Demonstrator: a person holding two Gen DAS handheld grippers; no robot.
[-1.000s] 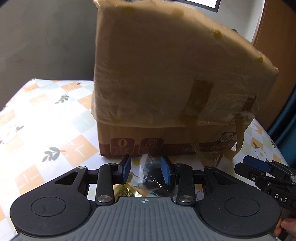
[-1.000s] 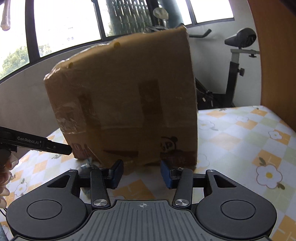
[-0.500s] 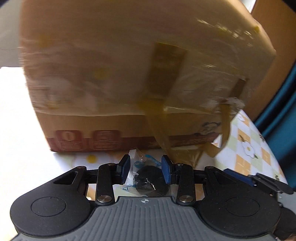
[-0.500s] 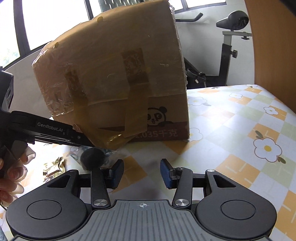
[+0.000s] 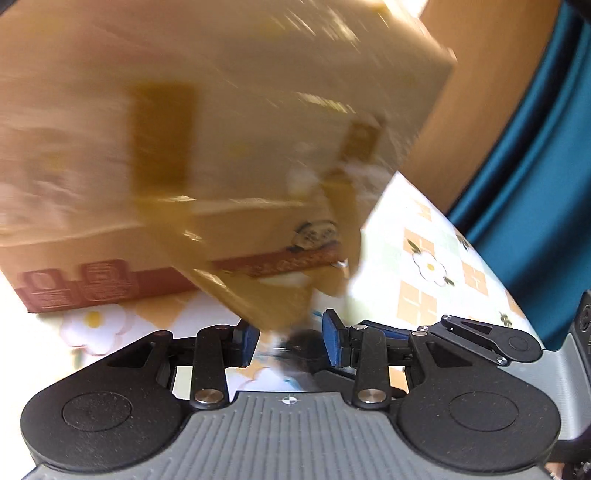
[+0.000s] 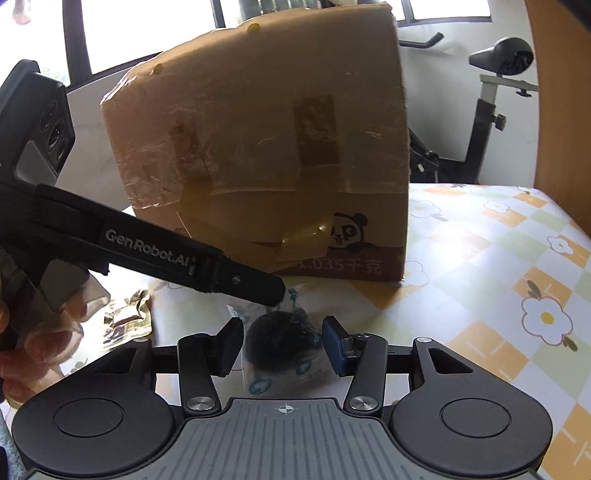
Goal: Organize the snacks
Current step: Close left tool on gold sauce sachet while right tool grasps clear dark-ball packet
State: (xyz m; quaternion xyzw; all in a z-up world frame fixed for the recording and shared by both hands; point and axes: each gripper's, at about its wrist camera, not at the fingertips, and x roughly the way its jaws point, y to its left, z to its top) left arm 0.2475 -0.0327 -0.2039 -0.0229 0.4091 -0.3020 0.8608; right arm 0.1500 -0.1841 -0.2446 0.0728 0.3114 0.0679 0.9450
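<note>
We see daylight from the windows (image 6: 155, 33) glaring on the tablecloth (image 6: 480, 251); the left view smears the box (image 5: 221, 129), edges bowed

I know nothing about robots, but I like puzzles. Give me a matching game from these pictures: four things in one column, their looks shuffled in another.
Things:
1. box
2. snack ball
3. packet
4. bike

Looks:
a. gold crinkled foil
b. black seat, white post
c. brown cardboard, taped, panda print
d. dark, in a clear wrapper

Pairs: 1-c, 2-d, 3-a, 4-b
</note>
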